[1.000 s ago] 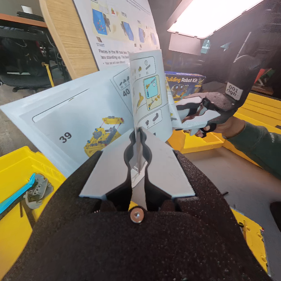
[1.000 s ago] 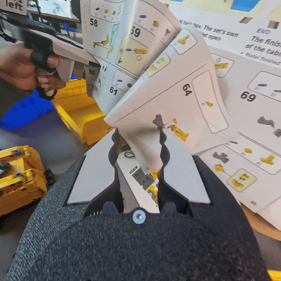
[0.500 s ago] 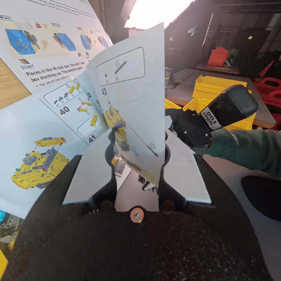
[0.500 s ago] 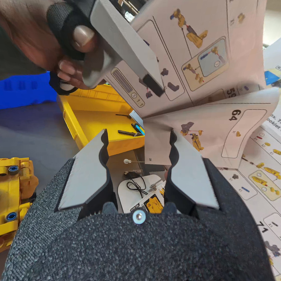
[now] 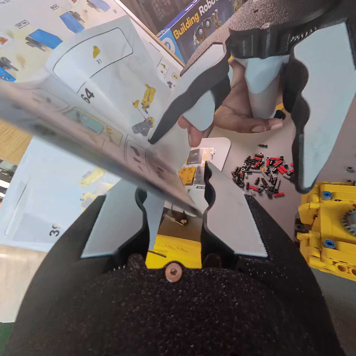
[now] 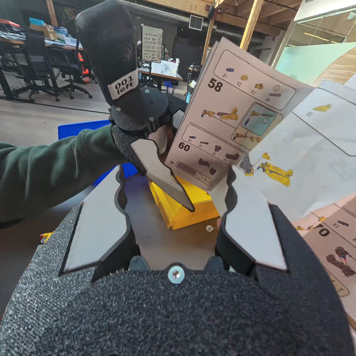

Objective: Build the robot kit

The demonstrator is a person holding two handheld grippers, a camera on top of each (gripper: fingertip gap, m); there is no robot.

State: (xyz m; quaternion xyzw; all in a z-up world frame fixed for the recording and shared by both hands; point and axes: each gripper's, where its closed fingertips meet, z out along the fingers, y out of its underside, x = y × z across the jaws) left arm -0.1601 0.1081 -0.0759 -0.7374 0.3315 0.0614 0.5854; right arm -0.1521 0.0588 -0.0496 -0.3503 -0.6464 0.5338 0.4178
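Since earlier, booklet pages (image 5: 107, 81) crossed both grippers' open jaws.

Grey table (image 5: 317, 154): pin pile (image 5: 264, 173), yellow bin (image 6: 185, 208).

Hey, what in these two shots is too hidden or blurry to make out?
- Left wrist view: the near booklet page is motion-blurred.
- Left wrist view: the yellow model is cut off by the right edge.
- Right wrist view: the yellow bin is partly hidden by the left tool and booklet.
- Whether either tool touches paper: unclear.
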